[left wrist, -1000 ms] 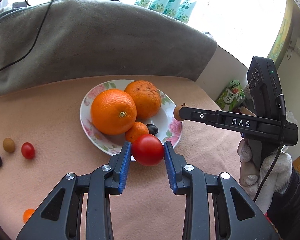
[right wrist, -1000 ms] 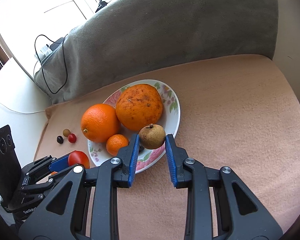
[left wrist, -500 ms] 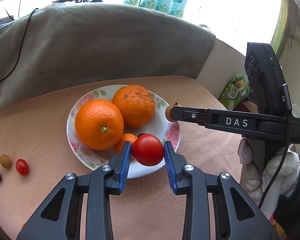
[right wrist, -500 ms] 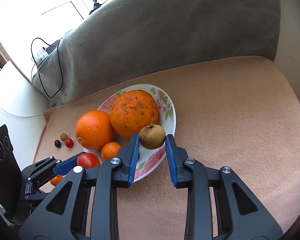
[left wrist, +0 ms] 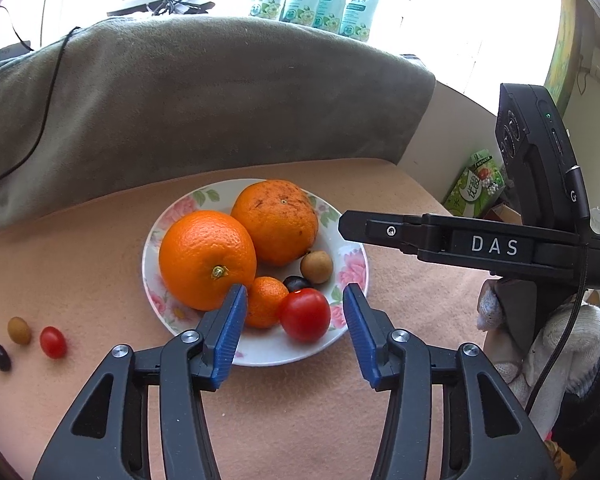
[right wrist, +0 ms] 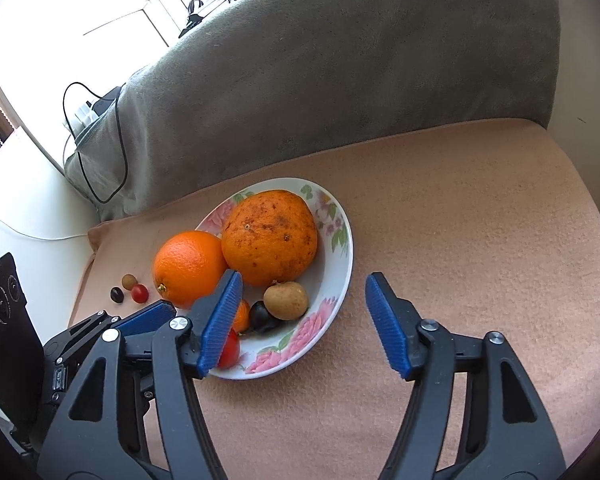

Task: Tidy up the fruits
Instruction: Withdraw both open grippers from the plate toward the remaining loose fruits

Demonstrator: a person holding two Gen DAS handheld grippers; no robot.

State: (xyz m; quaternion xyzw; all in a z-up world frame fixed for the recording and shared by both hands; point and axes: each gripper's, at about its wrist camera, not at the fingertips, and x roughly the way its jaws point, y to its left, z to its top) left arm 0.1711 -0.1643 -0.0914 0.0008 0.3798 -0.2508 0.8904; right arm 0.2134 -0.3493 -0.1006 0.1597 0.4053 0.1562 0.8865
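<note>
**Both claws let go over the plate**

While the grey blanket point(left wrist: 220, 92) backs the scene and a black cable point(right wrist: 100, 140) trails down its left end, the flowered plate point(left wrist: 352, 248) on the peach cloth point(right wrist: 480, 220) carries two large oranges, a small mandarin point(left wrist: 264, 300), a dark grape point(left wrist: 296, 282), a brown longan point(left wrist: 317, 266) and a red tomato point(left wrist: 305, 314). Off to the left lie three stray small fruits — dark, tan and red.

The left gripper point(left wrist: 294, 320) is spread wide, the tomato resting on the plate between its blue pads, untouched. The right gripper point(right wrist: 304, 320) is equally spread and empty, the longan lying just beyond its left pad.

Half a second ago each claw pinched its fruit — tomato left, longan right; both now sit released on the plate.
</note>
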